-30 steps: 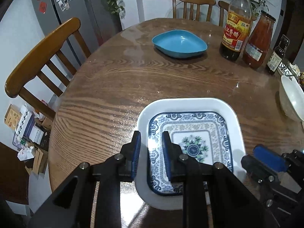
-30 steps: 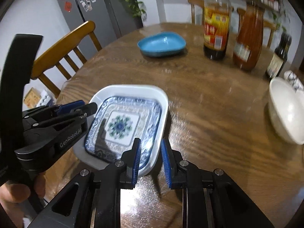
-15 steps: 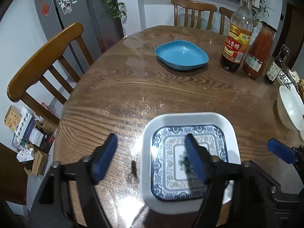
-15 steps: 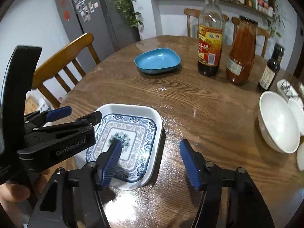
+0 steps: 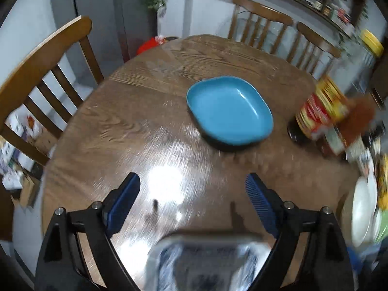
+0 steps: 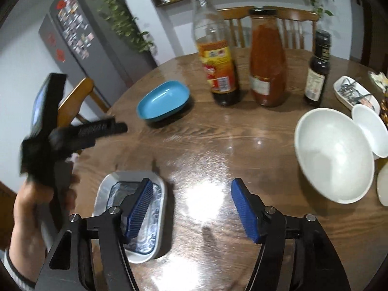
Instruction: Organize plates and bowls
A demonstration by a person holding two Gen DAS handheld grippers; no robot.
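Note:
A blue-patterned square plate (image 6: 155,220) lies inside a white square plate (image 6: 103,194) at the table's near edge, and its blurred top edge (image 5: 206,247) shows low in the left wrist view. My right gripper (image 6: 191,211) hovers just right of it. Its jaws are opening and hold nothing. A blue dish (image 5: 230,111) sits farther across the table, also visible (image 6: 162,101) in the right wrist view. My left gripper (image 5: 191,201) is above bare wood in front of that dish, its jaws opening and empty. A large white bowl (image 6: 334,155) stands at the right.
A vinegar bottle (image 6: 218,55), a red sauce jar (image 6: 266,60) and a small dark bottle (image 6: 317,70) stand beyond the blue dish. A smaller white bowl (image 6: 371,131) and a white dish (image 6: 354,92) sit at the far right. Wooden chairs (image 5: 43,72) ring the table (image 6: 218,145).
Both grippers let go of the square plates' rims and opened wide. The left one swung forward toward the blue dish; the right one lifted and turned right.

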